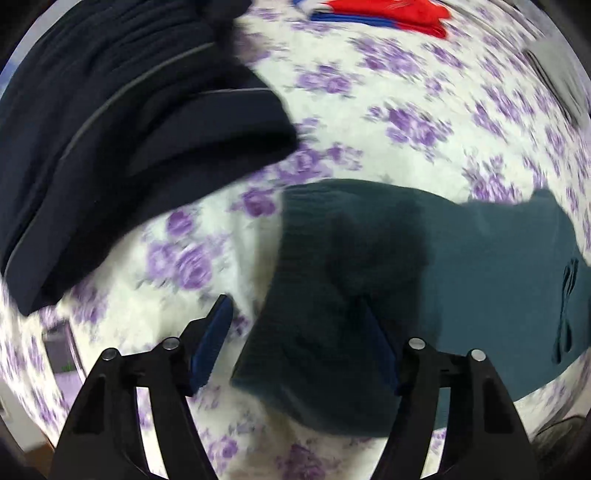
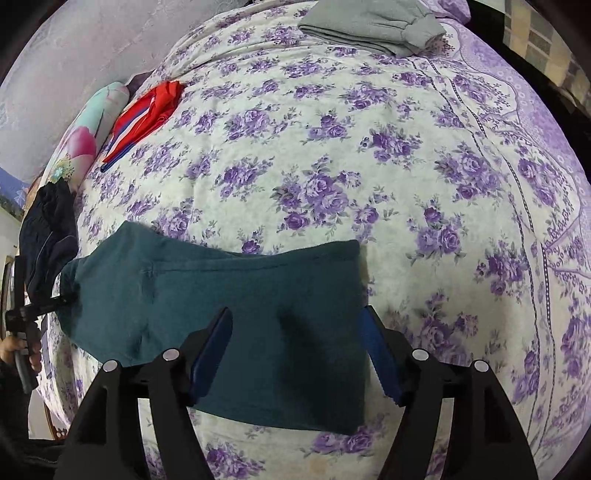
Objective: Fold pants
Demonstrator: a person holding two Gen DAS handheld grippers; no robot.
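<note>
I read no clear label on the folded teal pants (image 2: 229, 314) on the bed (image 2: 369, 166); my left tongs (image 1: 295, 328) and right tongs (image 2: 295, 332) gape empty above them.

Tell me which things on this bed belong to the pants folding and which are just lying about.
In the job:
- teal pants, lying flat on the bed
- left hand-held gripper and right hand-held gripper, both open over them

Lying about:
- dark navy garment
- red and blue garment
- folded grey garment
- floral pillow
</note>
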